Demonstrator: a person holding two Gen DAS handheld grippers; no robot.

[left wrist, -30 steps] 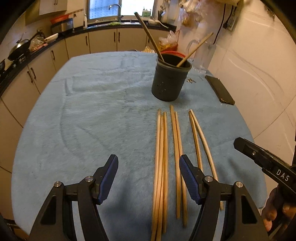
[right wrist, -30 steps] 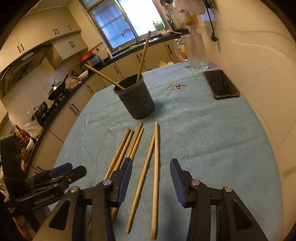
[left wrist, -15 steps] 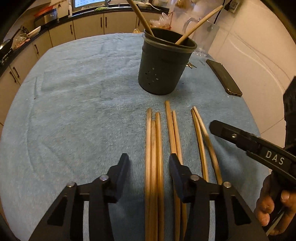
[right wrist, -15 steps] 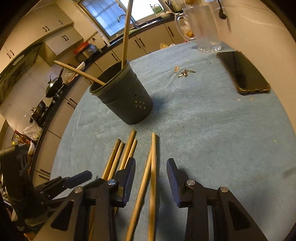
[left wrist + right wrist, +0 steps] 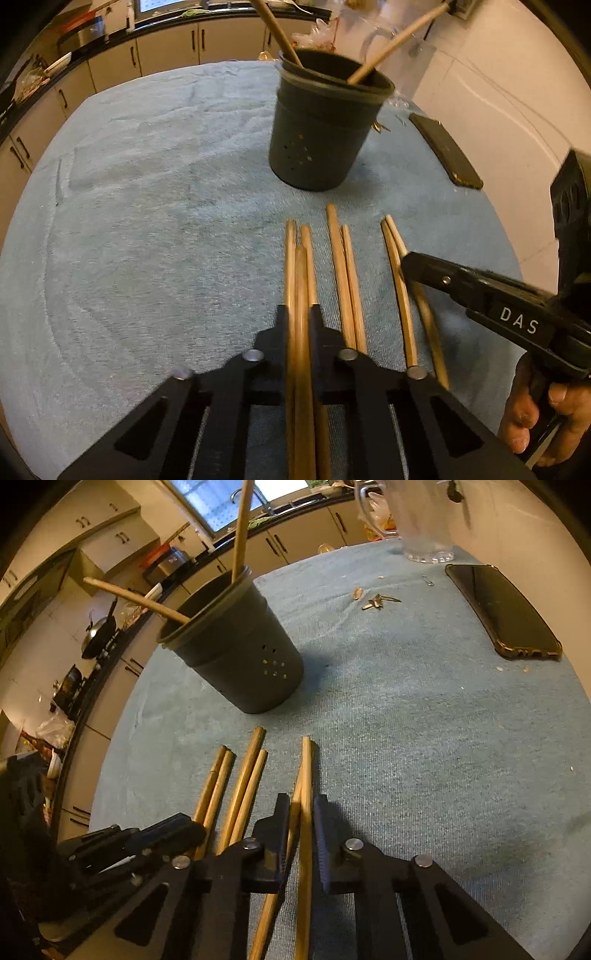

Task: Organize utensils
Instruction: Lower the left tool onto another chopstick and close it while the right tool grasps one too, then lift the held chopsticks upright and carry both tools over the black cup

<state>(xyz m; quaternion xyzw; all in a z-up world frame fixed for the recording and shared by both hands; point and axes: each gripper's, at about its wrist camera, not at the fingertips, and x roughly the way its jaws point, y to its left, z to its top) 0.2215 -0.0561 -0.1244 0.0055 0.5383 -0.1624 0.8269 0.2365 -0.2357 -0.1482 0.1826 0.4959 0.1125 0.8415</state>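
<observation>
Left wrist view: left gripper [image 5: 300, 317] pinches the left chopsticks [image 5: 301, 280]; right gripper [image 5: 300, 812] is closing around the right pair [image 5: 306, 775]. Both lie near the cup [image 5: 321, 129]. Bundled sticks could slip when lifted.

Black left gripper [image 5: 299, 314] frame with silver screws; black right gripper [image 5: 300, 823], blue ribbed pads, white "DAS" lettering.

You see matt wooden chopsticks [image 5: 301, 280] on a rough, napped blue cloth [image 5: 147, 221]. The holder [image 5: 321, 133] is matt dark plastic; the phone [image 5: 502, 609] is glossy; the pitcher [image 5: 424, 520] is clear.
</observation>
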